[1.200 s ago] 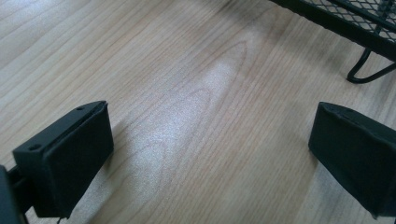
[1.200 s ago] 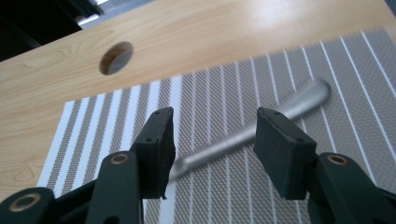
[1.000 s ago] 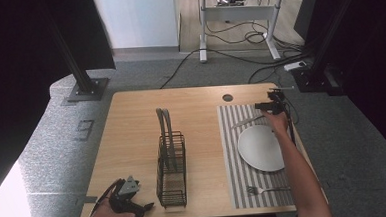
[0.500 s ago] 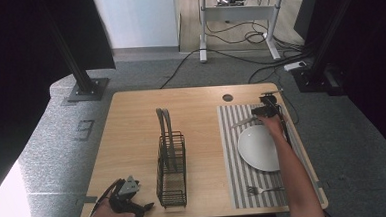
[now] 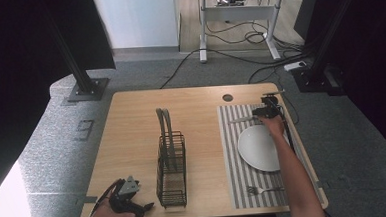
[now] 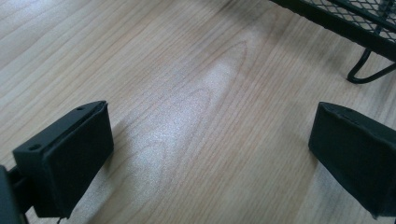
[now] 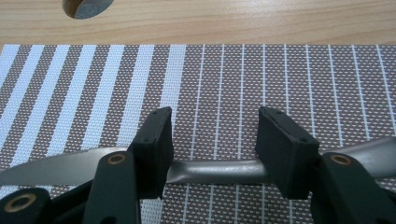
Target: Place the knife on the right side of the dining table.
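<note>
The right gripper (image 7: pixel 212 140), jaws spread, straddles a knife (image 7: pixel 205 169) on the mat (image 5: pixel 236 161) at the desk's (image 5: pixel 132 126) far right. Plate (image 5: pixel 259 147), fork (image 5: pixel 263 189) and rack (image 5: pixel 171 167) lie nearer. Left gripper (image 5: pixel 145 207), jaws apart, rests at the near-left corner.

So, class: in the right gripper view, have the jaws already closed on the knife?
No: the right gripper has a jaw on each side of the knife, with a visible gap between them.

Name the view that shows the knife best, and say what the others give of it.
The right gripper view: the knife lies across the striped mat, blade and handle clear, with the right gripper open astride its neck. The high view gives just a small silver sliver beside that gripper. The left gripper view faces bare tabletop.
</note>
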Tool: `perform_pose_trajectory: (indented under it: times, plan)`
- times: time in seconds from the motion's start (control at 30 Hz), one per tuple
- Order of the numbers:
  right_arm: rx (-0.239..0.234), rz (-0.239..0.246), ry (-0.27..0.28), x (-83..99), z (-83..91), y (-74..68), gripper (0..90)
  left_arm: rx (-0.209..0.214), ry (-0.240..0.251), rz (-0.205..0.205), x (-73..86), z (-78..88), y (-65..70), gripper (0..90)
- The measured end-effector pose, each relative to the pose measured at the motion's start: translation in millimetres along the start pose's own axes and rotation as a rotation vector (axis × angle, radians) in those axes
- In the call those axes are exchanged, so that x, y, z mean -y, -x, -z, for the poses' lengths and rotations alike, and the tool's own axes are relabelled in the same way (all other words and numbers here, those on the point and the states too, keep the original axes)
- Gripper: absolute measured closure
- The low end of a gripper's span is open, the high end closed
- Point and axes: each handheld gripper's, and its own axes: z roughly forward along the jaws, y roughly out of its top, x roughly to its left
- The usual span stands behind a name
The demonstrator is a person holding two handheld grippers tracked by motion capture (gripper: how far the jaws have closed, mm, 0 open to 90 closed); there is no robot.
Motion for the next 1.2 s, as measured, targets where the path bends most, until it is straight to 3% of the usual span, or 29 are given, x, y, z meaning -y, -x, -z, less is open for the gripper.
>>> perform_pose_trajectory:
  times: [0.53,0.67,0.87,1.0,1.07,1.2]
  plan:
    - [-0.012,-0.031,0.02,0.8,1.3,2.5,42.9,0.0,0.0,0.0,0.0,0.0,0.0,0.0]
    - [-0.036,-0.034,0.02,2.5,2.2,3.6,43.4,0.0,0.0,0.0,0.0,0.0,0.0,0.0]
    - [-0.038,-0.05,0.052,5.2,6.6,9.2,43.3,-0.001,0.0,0.0,0.0,0.0,0.1,0.0]
    - [-0.041,-0.061,0.102,4.5,13.9,12.4,42.9,-0.001,0.0,0.001,0.0,0.0,0.1,0.0]
    - [-0.061,-0.061,0.132,1.7,22.9,11.7,43.0,0.0,0.0,0.0,0.0,0.0,0.0,0.0]
    - [-0.093,-0.045,0.139,-0.1,33.0,6.1,43.0,0.0,0.0,0.0,0.0,0.0,0.0,0.0]
